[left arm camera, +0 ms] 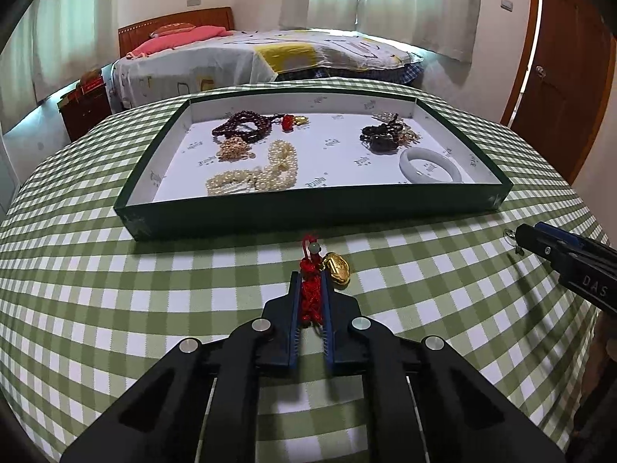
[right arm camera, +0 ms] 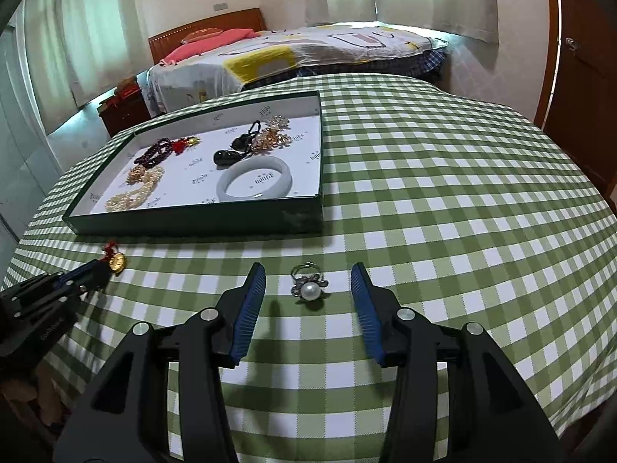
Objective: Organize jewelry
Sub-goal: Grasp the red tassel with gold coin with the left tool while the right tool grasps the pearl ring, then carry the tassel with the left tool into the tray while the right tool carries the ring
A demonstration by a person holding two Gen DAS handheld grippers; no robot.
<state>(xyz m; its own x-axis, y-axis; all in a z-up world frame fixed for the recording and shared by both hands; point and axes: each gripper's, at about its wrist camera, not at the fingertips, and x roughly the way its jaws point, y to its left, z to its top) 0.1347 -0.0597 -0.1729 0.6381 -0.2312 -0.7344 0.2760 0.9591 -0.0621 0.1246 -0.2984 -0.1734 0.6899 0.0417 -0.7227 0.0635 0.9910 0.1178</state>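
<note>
My left gripper (left arm camera: 310, 276) is shut on a red knotted cord charm (left arm camera: 309, 301) that lies on the checked tablecloth, its gold pendant (left arm camera: 336, 268) sticking out to the right of the tips. The right wrist view shows this gripper (right arm camera: 96, 270) at the left. My right gripper (right arm camera: 308, 268) stands open, with a pearl flower ring (right arm camera: 309, 289) on the cloth between its fingers, untouched. Behind both is a green tray (left arm camera: 316, 212) holding a pearl necklace (left arm camera: 262, 173), dark red beads (left arm camera: 239, 127), a white bangle (left arm camera: 430, 166) and dark beads (left arm camera: 380, 137).
The green-and-white checked table (right arm camera: 443, 193) falls away at its rounded edges. Beyond it stand a bed (left arm camera: 270, 58) and a low wooden nightstand (left arm camera: 85, 110). A wooden door (left arm camera: 559, 77) is at the right.
</note>
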